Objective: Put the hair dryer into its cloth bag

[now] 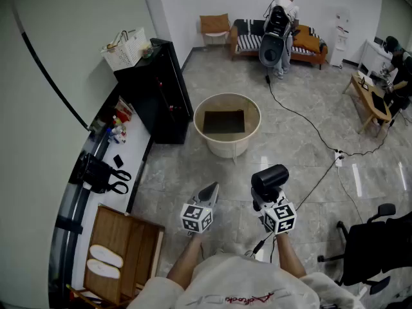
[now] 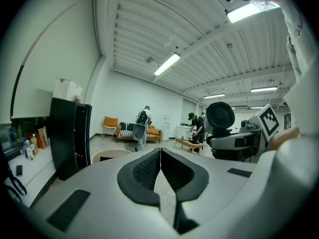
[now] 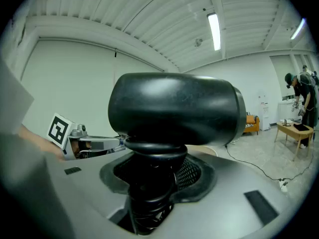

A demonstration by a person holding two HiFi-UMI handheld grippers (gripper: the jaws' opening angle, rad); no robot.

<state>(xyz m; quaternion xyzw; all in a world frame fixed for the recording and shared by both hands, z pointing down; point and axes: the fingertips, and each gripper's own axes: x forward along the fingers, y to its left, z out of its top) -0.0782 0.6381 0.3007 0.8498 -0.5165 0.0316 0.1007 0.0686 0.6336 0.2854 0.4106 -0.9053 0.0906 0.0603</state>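
Observation:
A black hair dryer point(image 1: 270, 176) stands upright in my right gripper point(image 1: 267, 197), which is shut on its handle. In the right gripper view the dryer's barrel point(image 3: 172, 108) fills the middle and the handle runs down between the pads point(image 3: 192, 171). My left gripper point(image 1: 211, 189) hovers just left of it, shut with nothing in it; its jaws meet in the left gripper view point(image 2: 160, 151), where the dryer point(image 2: 220, 116) shows at the right. A black bag with handles point(image 1: 96, 172) lies on the white counter at the far left; I cannot tell whether it is the cloth bag.
A round beige tub point(image 1: 226, 145) stands on the tiled floor ahead. A black cabinet point(image 1: 158, 89) and white counter point(image 1: 132, 143) line the left wall, with a wooden box point(image 1: 125, 246) nearer. A cable point(image 1: 302, 118) crosses the floor. An office chair point(image 1: 376, 234) is at the right; a person point(image 1: 281, 18) stands far back.

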